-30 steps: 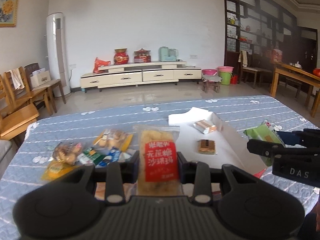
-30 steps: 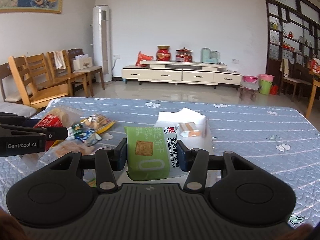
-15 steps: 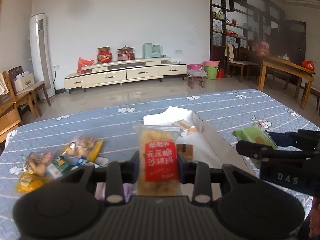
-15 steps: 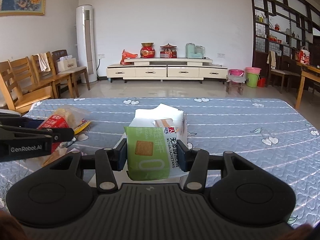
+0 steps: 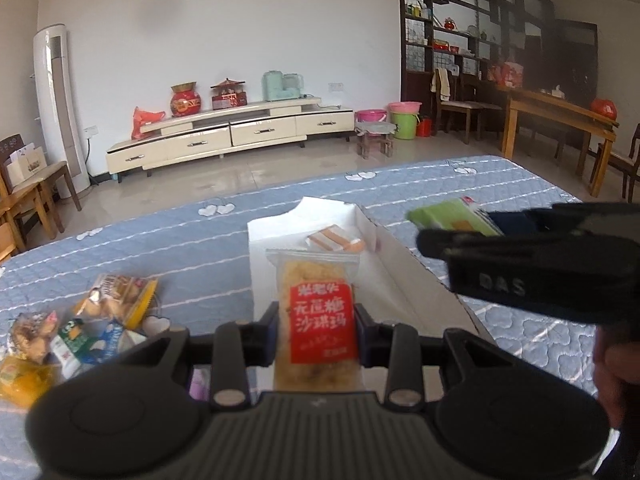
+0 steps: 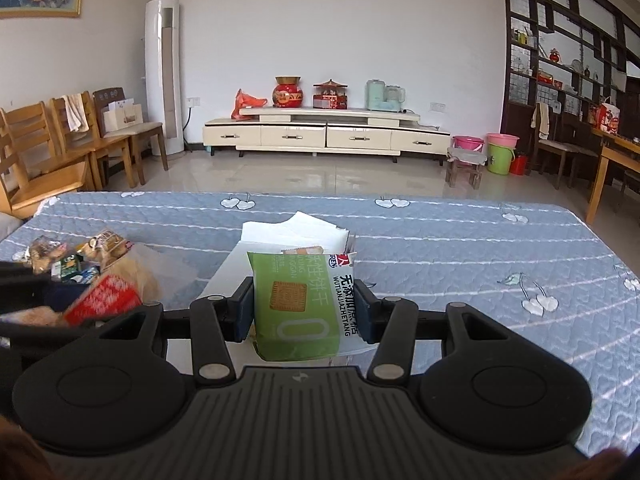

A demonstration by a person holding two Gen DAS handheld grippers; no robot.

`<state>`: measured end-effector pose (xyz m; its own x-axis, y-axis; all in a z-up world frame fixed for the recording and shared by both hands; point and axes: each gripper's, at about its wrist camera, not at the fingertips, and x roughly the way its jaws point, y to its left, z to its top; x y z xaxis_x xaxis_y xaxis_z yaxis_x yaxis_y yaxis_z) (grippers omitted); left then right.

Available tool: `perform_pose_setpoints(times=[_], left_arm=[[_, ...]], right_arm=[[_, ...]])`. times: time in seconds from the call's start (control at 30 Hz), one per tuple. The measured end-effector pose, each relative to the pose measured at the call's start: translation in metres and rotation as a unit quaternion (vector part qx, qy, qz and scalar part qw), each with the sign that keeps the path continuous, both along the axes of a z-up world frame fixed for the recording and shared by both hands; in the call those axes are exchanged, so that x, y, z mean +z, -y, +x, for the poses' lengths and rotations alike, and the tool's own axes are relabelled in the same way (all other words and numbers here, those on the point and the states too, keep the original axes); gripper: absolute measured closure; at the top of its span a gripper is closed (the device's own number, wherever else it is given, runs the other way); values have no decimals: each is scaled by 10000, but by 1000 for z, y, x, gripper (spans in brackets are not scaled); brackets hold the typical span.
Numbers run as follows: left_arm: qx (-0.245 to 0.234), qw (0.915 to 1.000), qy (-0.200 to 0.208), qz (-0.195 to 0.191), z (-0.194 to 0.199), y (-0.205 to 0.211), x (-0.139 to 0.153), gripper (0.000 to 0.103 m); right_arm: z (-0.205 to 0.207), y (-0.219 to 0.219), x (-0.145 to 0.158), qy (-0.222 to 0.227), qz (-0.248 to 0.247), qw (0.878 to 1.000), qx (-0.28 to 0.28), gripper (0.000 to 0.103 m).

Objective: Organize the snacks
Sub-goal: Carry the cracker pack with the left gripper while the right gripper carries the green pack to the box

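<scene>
Snacks sit in two places here: two are held up in the tongs and the rest lie on the bench, which is covered by a blue quilted cloth with white heart motifs. The left tongs are clenched on a clear packet of sachima with a red label, held upright above the near end of a white cardboard box. The right tongs are clamped on a green biscuit packet with a white side panel, also upright, just over the near part of the same white box.

In the left wrist view the right tongs reach in from the right edge, the green packet showing at their tip, right of the box. In the right wrist view the sachima packet shows at the left edge, tilted, just left of the box.

Inside the box at its far end lies a small wrapped orange and white wafer, with the box's white flap standing behind it. A loose pile of snack packets rests on the bench well left of the box: a yellow-edged bag of pastries, a green and white packet, a blue one, and a yellow one nearest.
</scene>
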<state>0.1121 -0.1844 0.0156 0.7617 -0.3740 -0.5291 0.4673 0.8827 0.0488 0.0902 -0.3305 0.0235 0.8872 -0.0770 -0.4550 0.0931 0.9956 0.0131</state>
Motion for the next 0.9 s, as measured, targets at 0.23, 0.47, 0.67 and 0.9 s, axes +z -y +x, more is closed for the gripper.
perform_pose_setpoints(times=[0.23, 0.47, 0.67, 0.9], left_arm=[[-131, 9999, -66, 37, 10, 16, -6, 69], [-300, 9993, -215, 26, 14, 31, -17, 69], [-474, 9983, -323, -138, 16, 38, -19, 58], [-412, 9987, -176, -258, 8, 28, -10, 33]], right_arm=[[27, 7, -4, -157, -28, 9998, 75, 41], [48, 18, -5, -233, -79, 9997, 53, 42], [56, 23, -5, -253, -185, 9995, -45, 41], [43, 23, 5, -24, -333, 9990, -286, 13]])
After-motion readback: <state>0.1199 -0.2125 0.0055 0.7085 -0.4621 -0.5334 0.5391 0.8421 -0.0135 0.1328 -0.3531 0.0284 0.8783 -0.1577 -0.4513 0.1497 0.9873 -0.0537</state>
